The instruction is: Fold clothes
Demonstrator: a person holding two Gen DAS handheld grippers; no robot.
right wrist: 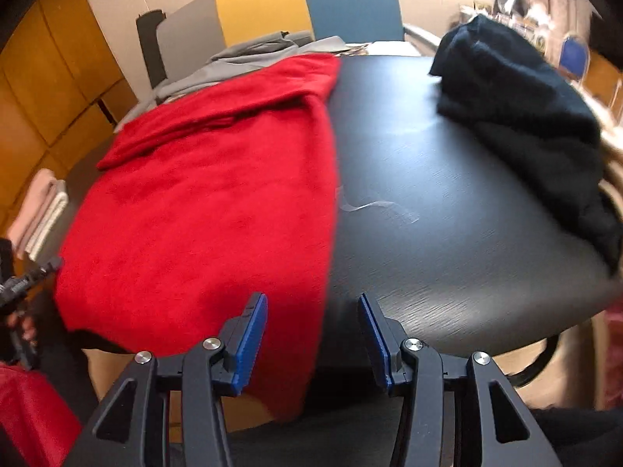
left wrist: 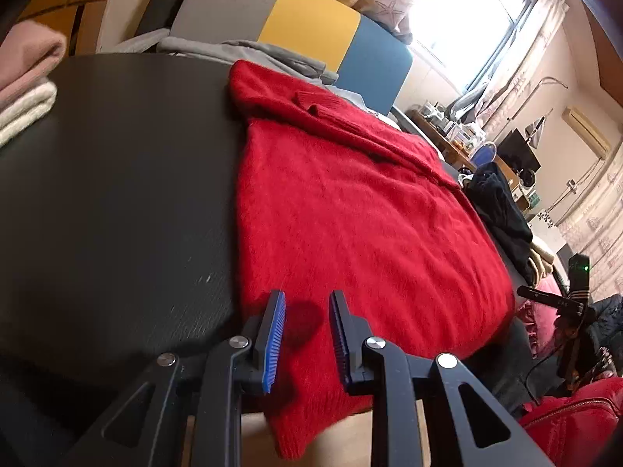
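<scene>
Spread flat on the dark round table (right wrist: 447, 194), with hem draped over the near edge under both pairs of fingers: fuzzy red knit sweater (left wrist: 350, 214). Left gripper (left wrist: 305, 334) and right gripper (right wrist: 313, 340) released, parted, grasping nothing. Beyond the right fingers, crumpled black garment (right wrist: 525, 124); far left of the left fingers, folded pink and white stack (left wrist: 27, 78); grey clothing (left wrist: 249, 52) behind.

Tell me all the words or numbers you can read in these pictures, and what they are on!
None can be read.
The other gripper's black handle has small pale marks, too tiny to read.
The same kind of marks on the black handle in the right wrist view are too blurred.
The red sweater, black garment and black table show no writing.
</scene>
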